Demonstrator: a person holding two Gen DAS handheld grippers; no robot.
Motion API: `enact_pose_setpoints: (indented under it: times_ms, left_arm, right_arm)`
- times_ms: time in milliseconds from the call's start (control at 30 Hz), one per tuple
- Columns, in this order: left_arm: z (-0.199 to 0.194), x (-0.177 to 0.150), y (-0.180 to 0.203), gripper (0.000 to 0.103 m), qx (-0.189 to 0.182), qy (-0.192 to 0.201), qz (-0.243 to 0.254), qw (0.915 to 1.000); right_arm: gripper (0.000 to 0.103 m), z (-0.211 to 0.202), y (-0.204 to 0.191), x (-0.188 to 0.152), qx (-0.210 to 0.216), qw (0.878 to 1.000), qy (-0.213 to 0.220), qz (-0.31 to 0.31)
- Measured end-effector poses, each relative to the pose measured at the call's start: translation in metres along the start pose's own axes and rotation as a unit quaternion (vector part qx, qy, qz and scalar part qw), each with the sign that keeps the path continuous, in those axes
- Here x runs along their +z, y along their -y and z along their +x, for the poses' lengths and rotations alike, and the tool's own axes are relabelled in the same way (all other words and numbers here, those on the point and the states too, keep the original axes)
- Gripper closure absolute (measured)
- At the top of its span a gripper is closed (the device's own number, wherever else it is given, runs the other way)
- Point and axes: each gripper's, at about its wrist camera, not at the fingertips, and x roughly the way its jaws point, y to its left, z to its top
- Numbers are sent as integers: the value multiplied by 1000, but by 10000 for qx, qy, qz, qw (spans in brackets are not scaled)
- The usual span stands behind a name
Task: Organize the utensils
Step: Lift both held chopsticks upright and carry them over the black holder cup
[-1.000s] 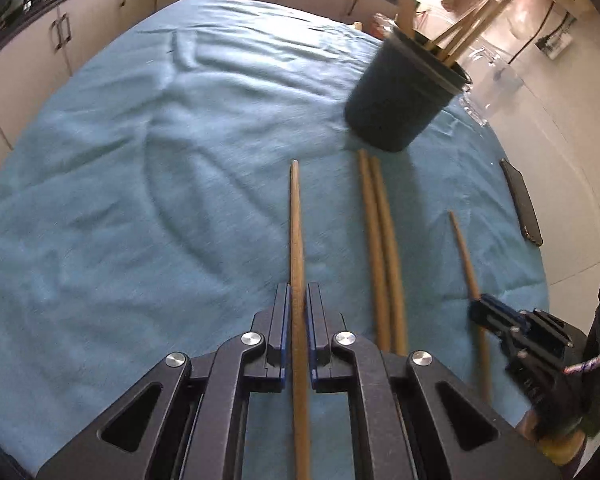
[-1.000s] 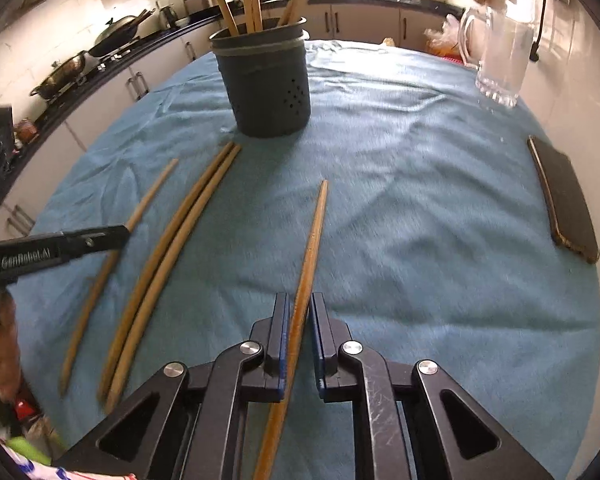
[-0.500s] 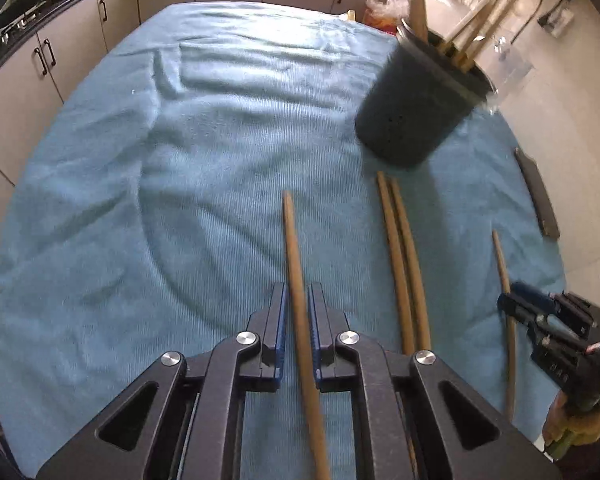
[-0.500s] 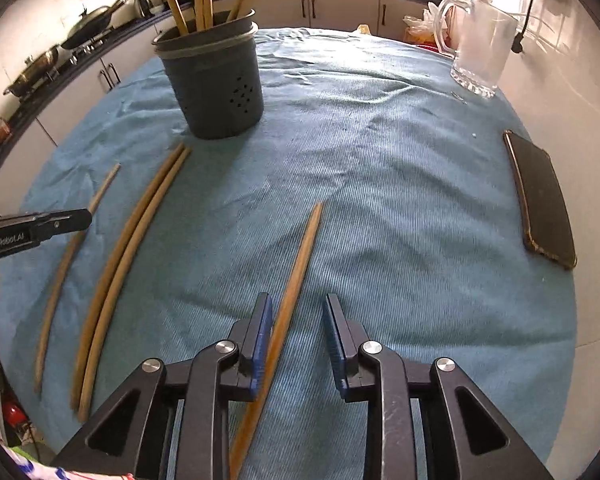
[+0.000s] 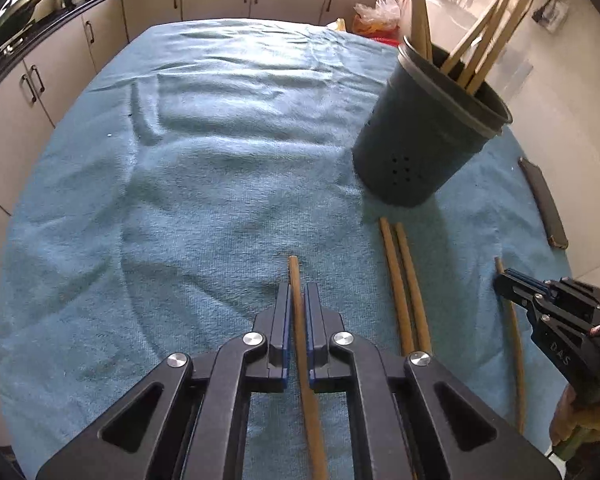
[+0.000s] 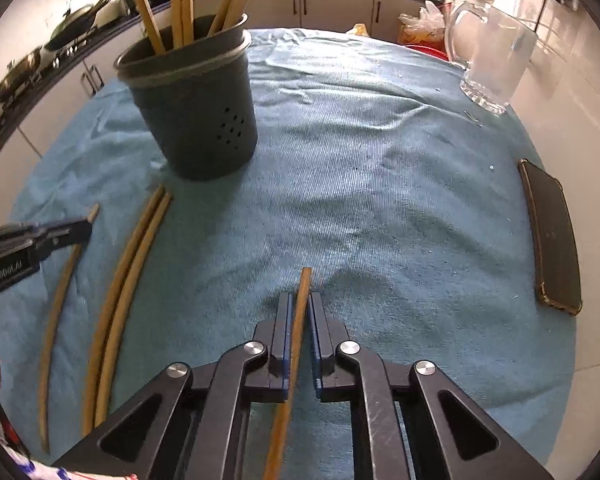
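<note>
1. Clamping a wooden stick (image 5: 298, 320), the left gripper (image 5: 299, 330) has its blue pads drawn in narrow against the stick's sides; the stick's far end pokes out just past the fingertips, and its near end is cut off by the lower frame edge.
2. Gripping another wooden stick (image 6: 298, 320), the right gripper (image 6: 300, 330) has just been closing on it and its jaws now stand narrow; the left pad presses the stick, while a thin slit of cloth shows beside the right pad, so contact on that side is hard to judge; this stick too runs out of frame below.
3. Between the two grippers a pair of sticks (image 5: 404, 292) lies side by side and touching on the blue cloth (image 5: 220, 160); their near ends pass behind the left gripper's frame in its view.
4. The dark perforated holder (image 6: 196, 112) stands upright on the cloth just beyond the pair; several sticks lean inside it, their tops cut off by the upper frame edge, so their count is uncertain.
5. A dark phone (image 6: 552, 240) lies flat near the cloth's right edge, well apart from the sticks; in the left view only a thin sliver of it shows.
6. A clear glass jug (image 6: 492, 60) stands at the far right; glare washes out much of its outline.
7. A hand shows only partly at the frame edges, behind each gripper.
</note>
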Motion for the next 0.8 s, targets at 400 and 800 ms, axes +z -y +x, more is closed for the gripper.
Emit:
enact_pose_setpoints:
  times_ms: [400,800]
  left_arm:
    - [-134,-26,4,98,-220,1629,41,9864]
    - [-210,-78,30,98,-86,2536,340,9667]
  right_arm:
    - [97,-120,-15,-19,215,9838,1777,125]
    - [97,-193,-33,-65,215,9664,2562,-37]
